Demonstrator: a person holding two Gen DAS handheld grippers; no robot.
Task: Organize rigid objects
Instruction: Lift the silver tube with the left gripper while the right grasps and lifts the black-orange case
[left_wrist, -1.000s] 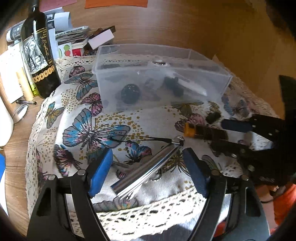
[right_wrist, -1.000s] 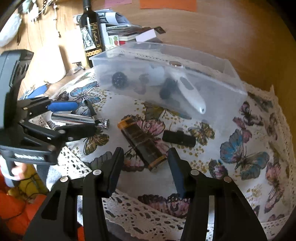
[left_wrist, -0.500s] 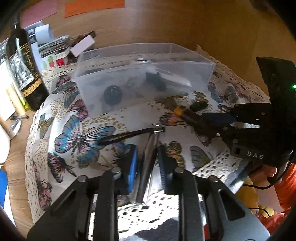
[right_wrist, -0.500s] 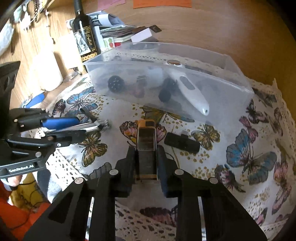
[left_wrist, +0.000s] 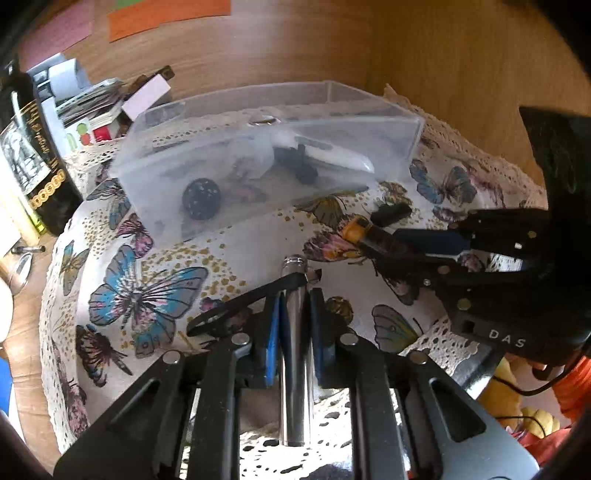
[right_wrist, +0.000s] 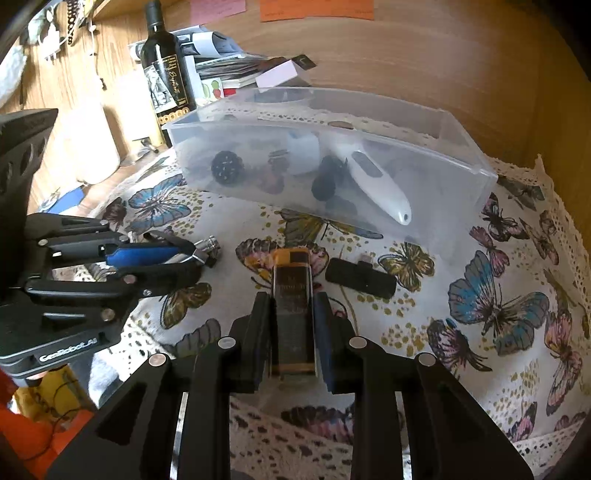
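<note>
Left wrist cam: left gripper (left_wrist: 294, 295) clamped tight on silver metal tube (left_wrist: 293, 350), black strap (left_wrist: 251, 299) trailing off it, above butterfly cloth (left_wrist: 147, 266). Clear bin (left_wrist: 266, 147) sits beyond.

Right wrist cam: right gripper (right_wrist: 293, 295) closed round amber-capped dark bar (right_wrist: 292, 295); small black block (right_wrist: 360, 277) just beside on cloth, bin behind w/ white pen-like device (right_wrist: 376, 188) inside.

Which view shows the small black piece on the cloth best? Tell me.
Right wrist: the black piece lies whole and unblocked beside the amber bar. In the left wrist view it is small and distant, beyond the right gripper.
</note>
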